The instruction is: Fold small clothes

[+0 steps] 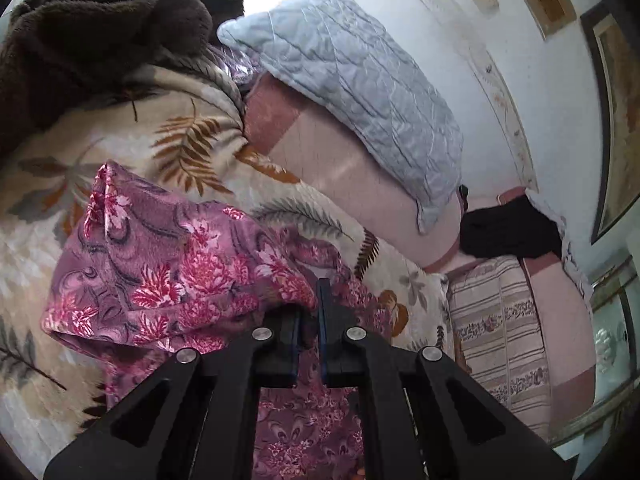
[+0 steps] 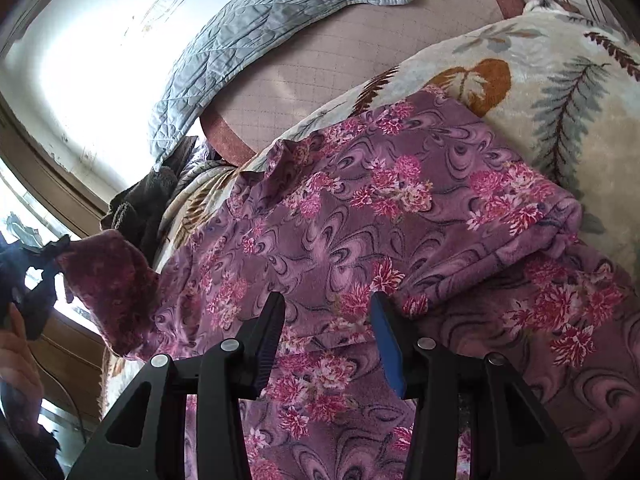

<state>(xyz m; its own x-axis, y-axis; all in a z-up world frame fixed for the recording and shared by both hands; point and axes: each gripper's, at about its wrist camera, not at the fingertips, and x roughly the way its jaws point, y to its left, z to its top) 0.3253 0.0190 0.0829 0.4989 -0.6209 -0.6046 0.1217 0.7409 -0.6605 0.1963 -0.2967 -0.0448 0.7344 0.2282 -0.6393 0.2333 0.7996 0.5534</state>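
Note:
A purple garment with pink flowers (image 1: pixel 172 264) lies on a cream blanket with a leaf print (image 1: pixel 120 148) on the bed. My left gripper (image 1: pixel 314 308) is shut on a fold of this garment, and the cloth drapes over its left finger and hangs lifted. In the right wrist view the garment (image 2: pixel 360 216) spreads wide, with one folded layer on top at the right. My right gripper (image 2: pixel 327 304) hovers just over it, open, with the cloth below the fingers and none pinched. A lifted corner of the garment (image 2: pixel 108 292) hangs at the left.
A grey-blue quilted pillow (image 1: pixel 360 80) rests on the pink mattress sheet (image 1: pixel 352 176) by the white wall. A brown fuzzy blanket (image 1: pixel 80 28) is heaped at one end. A black cloth (image 1: pixel 508 228) and a striped cover (image 1: pixel 496 328) lie further along. A hand (image 2: pixel 16 360) shows at the left edge.

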